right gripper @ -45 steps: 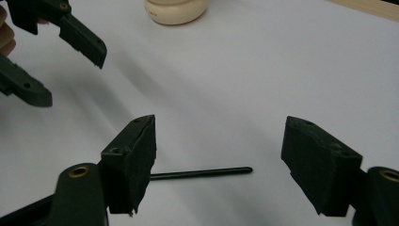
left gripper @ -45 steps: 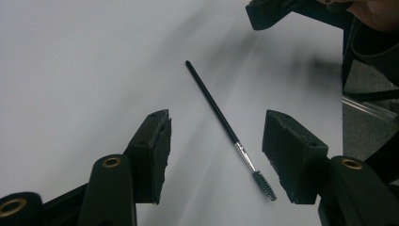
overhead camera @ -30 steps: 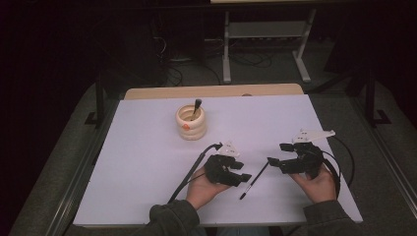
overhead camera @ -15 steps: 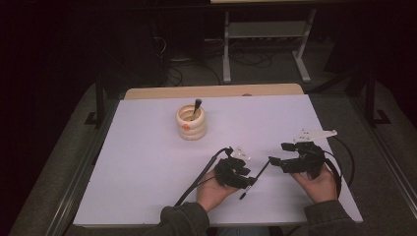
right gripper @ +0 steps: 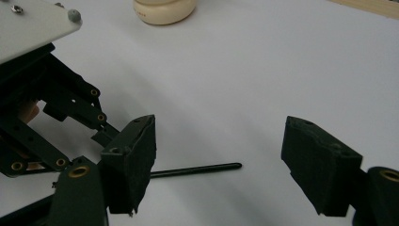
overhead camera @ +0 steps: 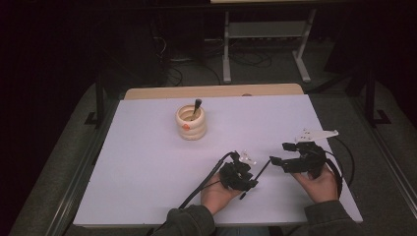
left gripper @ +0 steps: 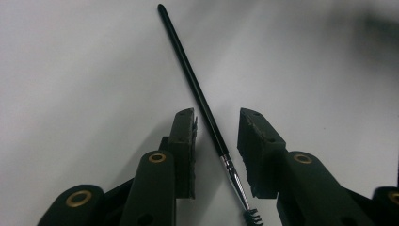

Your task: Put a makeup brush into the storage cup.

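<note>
A thin black brush (left gripper: 197,94) with a silver ferrule lies flat on the white table (overhead camera: 147,162). My left gripper (left gripper: 217,120) is open and low over it, one jaw on each side near the ferrule, neither jaw touching it. In the high view the left gripper (overhead camera: 247,183) covers the brush's (overhead camera: 263,169) near half. My right gripper (overhead camera: 278,153) is open just to the right, beside the handle tip. In the right gripper view its jaws (right gripper: 221,136) stand wide apart, with the brush handle (right gripper: 197,169) on the table between them and the left gripper (right gripper: 56,113) at the left.
A cream ribbed cup (overhead camera: 191,123) stands at the table's middle back with another dark brush (overhead camera: 197,105) upright in it; its base (right gripper: 164,9) shows in the right gripper view. A wooden strip (overhead camera: 211,91) edges the far side. Cables trail from both grippers.
My left gripper has moved right and a little nearer, from beside the brush to astride it. The right gripper has stayed almost still. The brush has not moved.
</note>
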Available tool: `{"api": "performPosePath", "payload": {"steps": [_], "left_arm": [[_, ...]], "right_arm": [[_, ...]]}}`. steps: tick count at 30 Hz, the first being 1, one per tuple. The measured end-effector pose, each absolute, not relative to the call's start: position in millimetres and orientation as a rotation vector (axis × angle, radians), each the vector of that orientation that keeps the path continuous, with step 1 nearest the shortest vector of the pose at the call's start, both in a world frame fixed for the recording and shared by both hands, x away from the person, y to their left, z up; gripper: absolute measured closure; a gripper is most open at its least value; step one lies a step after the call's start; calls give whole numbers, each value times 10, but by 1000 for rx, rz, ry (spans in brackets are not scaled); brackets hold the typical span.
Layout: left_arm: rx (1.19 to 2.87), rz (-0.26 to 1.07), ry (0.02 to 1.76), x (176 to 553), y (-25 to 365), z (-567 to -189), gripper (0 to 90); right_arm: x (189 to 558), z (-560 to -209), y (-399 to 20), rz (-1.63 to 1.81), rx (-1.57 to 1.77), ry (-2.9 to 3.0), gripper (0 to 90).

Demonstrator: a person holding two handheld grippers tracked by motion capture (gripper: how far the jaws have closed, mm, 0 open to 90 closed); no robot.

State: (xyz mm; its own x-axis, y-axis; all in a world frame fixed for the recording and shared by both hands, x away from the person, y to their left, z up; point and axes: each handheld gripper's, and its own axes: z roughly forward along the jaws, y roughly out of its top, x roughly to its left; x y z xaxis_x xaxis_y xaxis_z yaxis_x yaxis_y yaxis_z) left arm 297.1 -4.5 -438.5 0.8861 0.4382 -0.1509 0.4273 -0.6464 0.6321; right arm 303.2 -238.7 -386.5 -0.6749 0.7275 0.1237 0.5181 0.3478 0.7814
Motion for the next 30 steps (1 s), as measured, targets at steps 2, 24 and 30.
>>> {"api": "performPosePath", "payload": {"steps": [2, 24, 30], "left_arm": [[2346, 22, 633, 2952, -73, -4398, 678], [2450, 161, 547, 2919, -137, -4372, 839], [2470, 120, 533, 2980, -128, -4358, 856]], "right_arm": [[3031, -3865, -2386, 1233, 1119, 2366, 259], [3014, -3866, -2394, 1235, 1117, 2361, 264], [3012, -3865, -2402, 1238, 1125, 2357, 265]]}}
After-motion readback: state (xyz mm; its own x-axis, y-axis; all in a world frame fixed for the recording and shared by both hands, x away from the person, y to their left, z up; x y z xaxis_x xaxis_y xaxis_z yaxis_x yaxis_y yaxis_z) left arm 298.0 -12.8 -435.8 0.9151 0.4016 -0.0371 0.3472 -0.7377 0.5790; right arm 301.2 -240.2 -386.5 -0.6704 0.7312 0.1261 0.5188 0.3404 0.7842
